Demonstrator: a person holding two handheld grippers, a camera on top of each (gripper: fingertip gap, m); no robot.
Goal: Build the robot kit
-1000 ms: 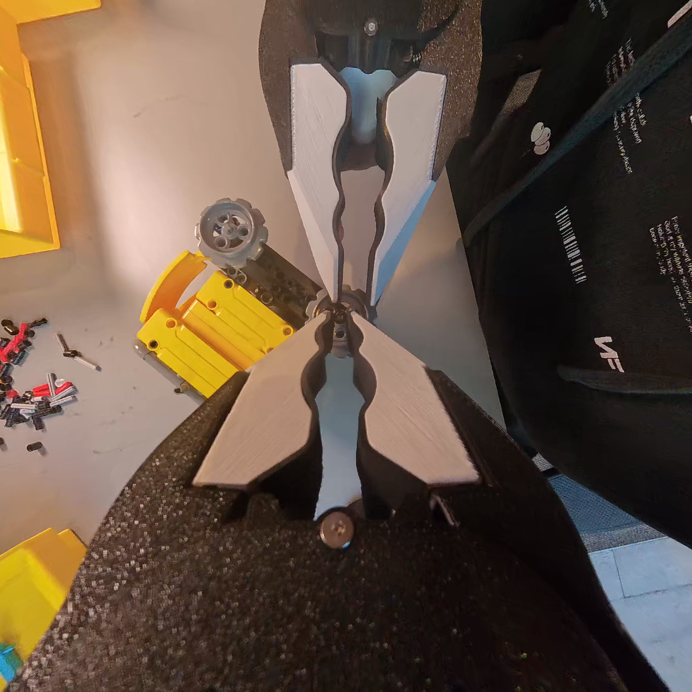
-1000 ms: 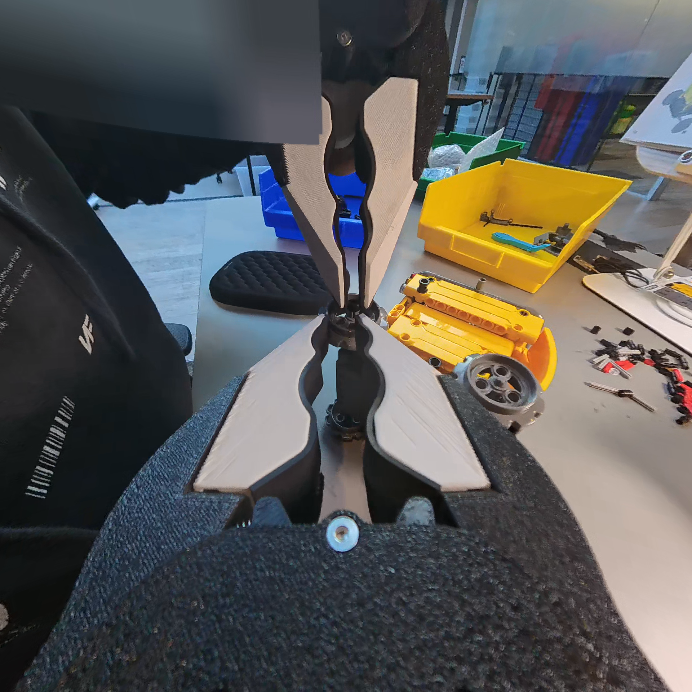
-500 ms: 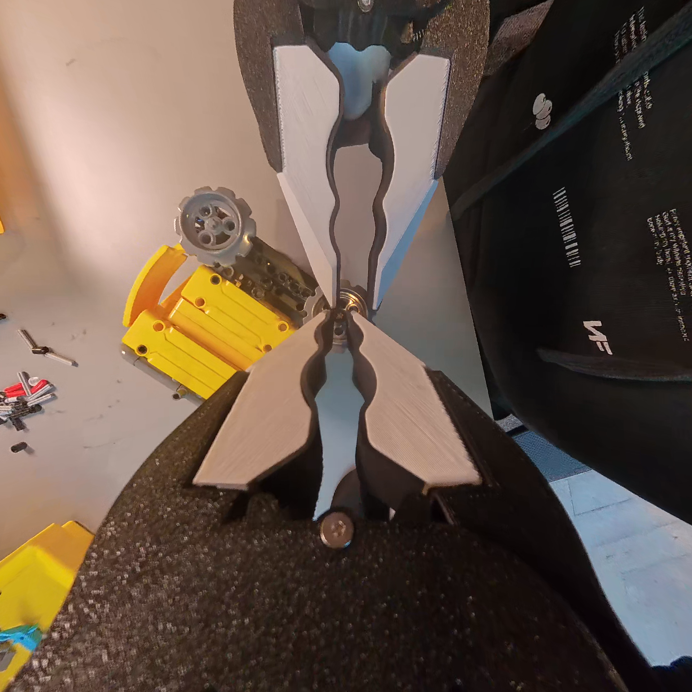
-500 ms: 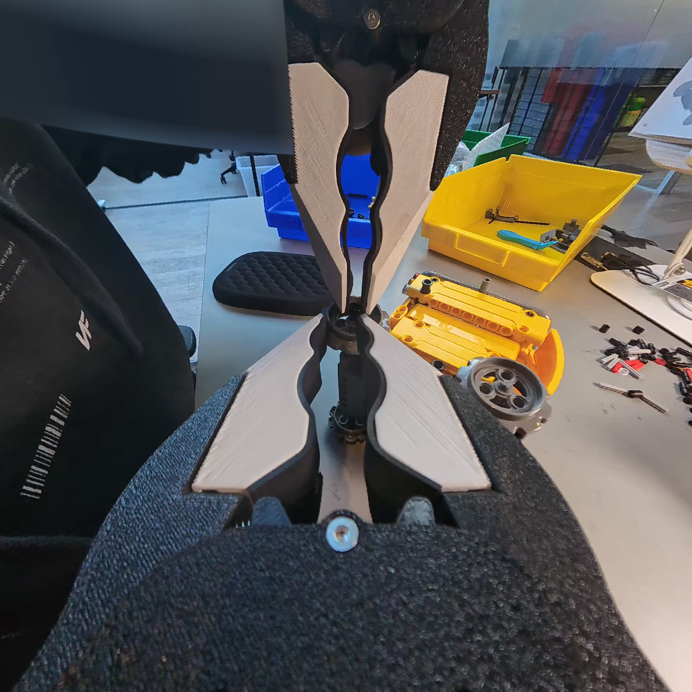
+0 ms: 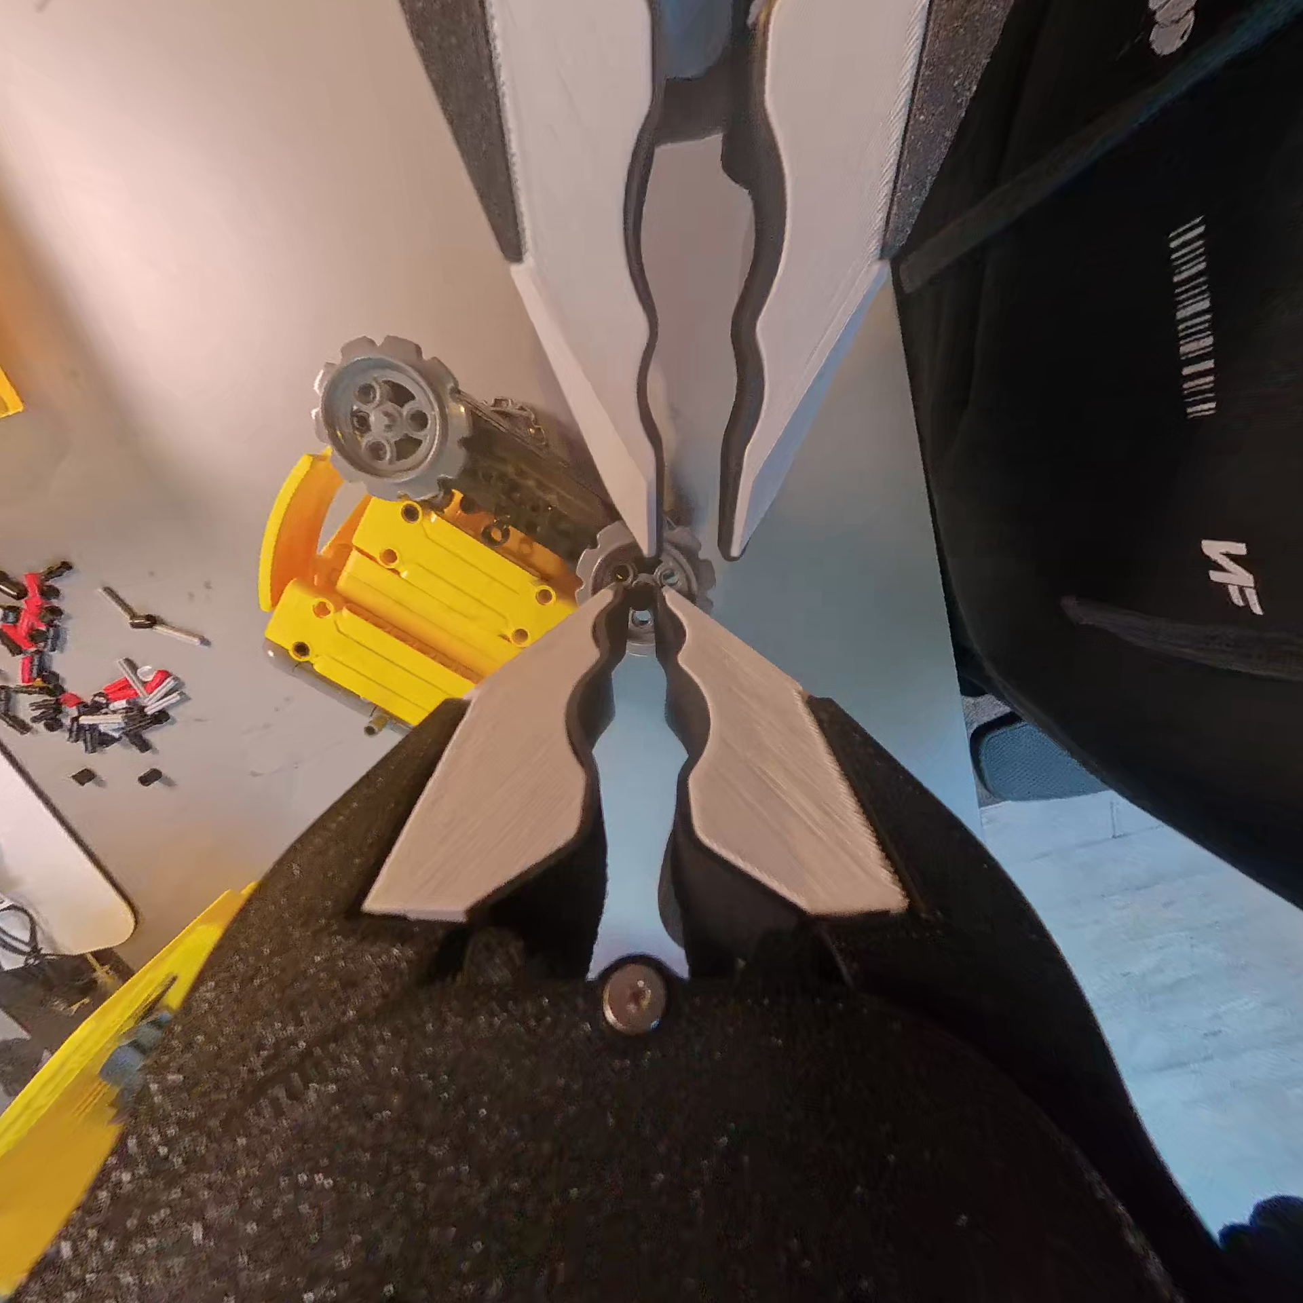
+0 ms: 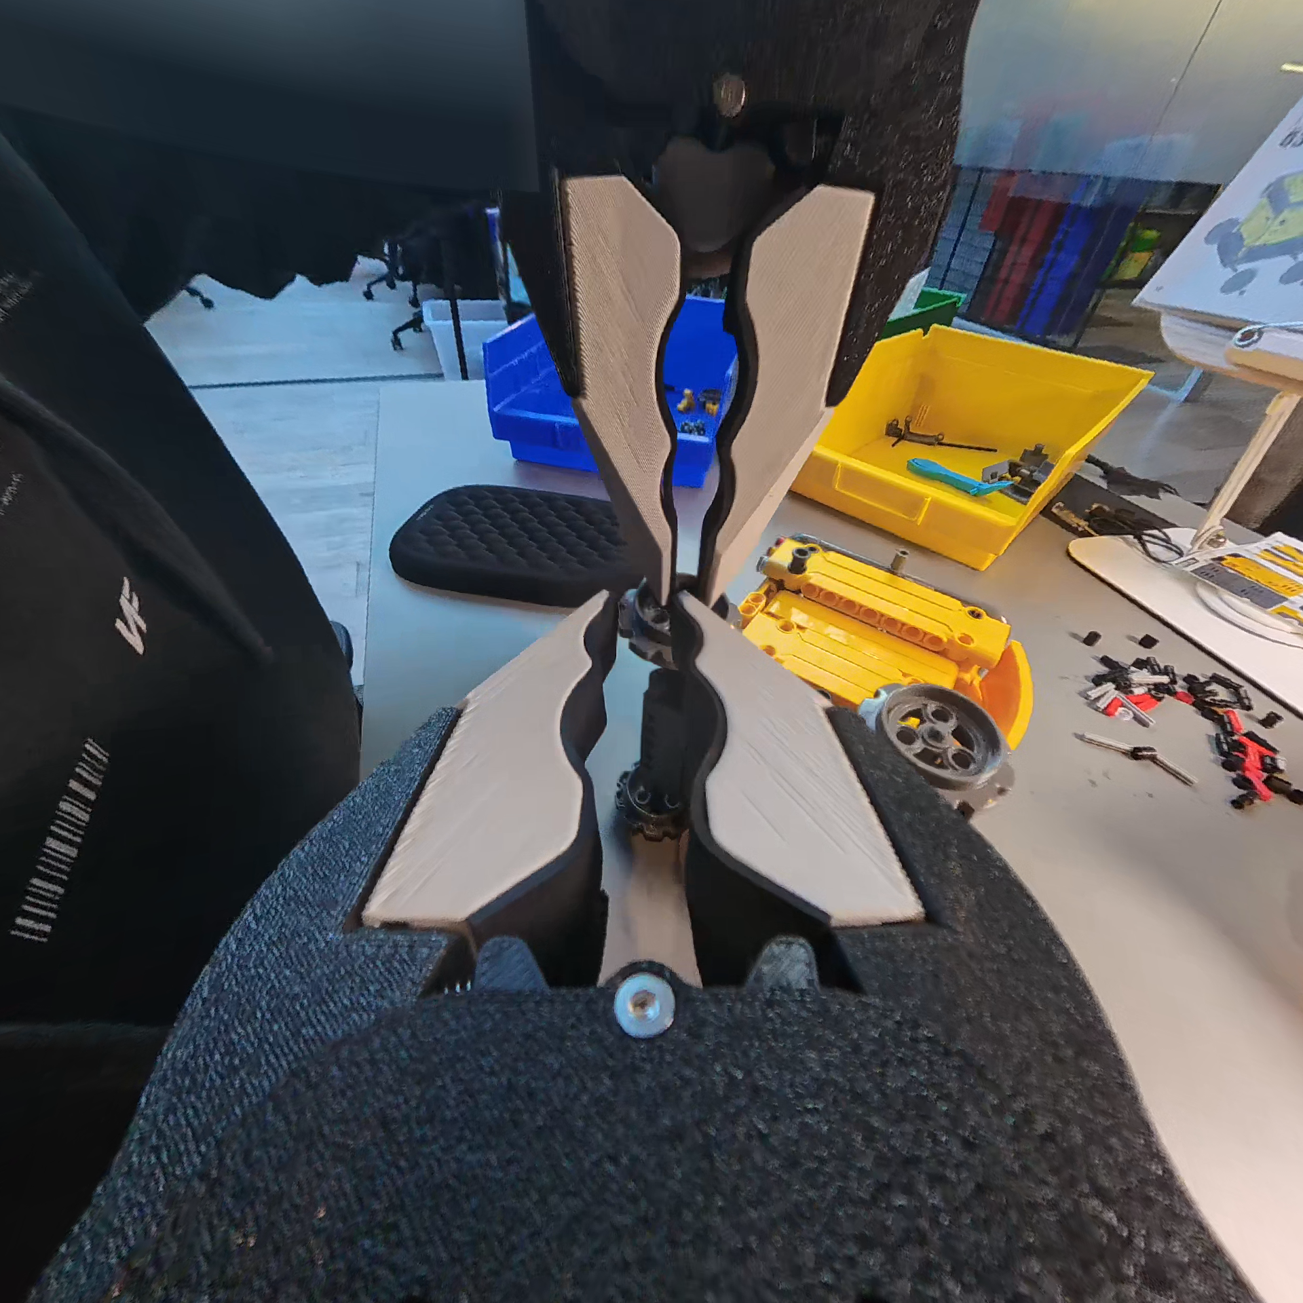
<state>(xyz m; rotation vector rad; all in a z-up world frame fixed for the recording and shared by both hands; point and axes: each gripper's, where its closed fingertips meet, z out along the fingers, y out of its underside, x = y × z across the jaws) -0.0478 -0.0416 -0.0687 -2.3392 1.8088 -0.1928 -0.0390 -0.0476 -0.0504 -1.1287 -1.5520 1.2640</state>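
Left wrist view has the left gripper [image 5: 640, 599] meeting the right gripper [image 5: 687, 557] tip to tip over the grey table [image 5: 211, 211], with a small grey toothed wheel [image 5: 645, 589] caught right at the meeting point. That wheel belongs to one end of a yellow brick-built model [image 5: 416, 613] lying on the table just left of the tips; a larger grey wheel [image 5: 386, 419] stands on the model's far end. The left gripper's fingers are drawn close, pinched on the small wheel's hub. The right gripper's fingertips sit a little apart, one tip touching the wheel's rim; whether it truly grips the wheel is hard to tell, since the contact is partly hidden. In the right wheel's own view, the right gripper [image 6: 645, 620] frames the same wheel [image 6: 652, 624] between near-closed tips. Loose black and red pins [image 5: 77, 698] lie scattered well to the left, and a yellow bin [image 6: 952, 451] stands behind the model.
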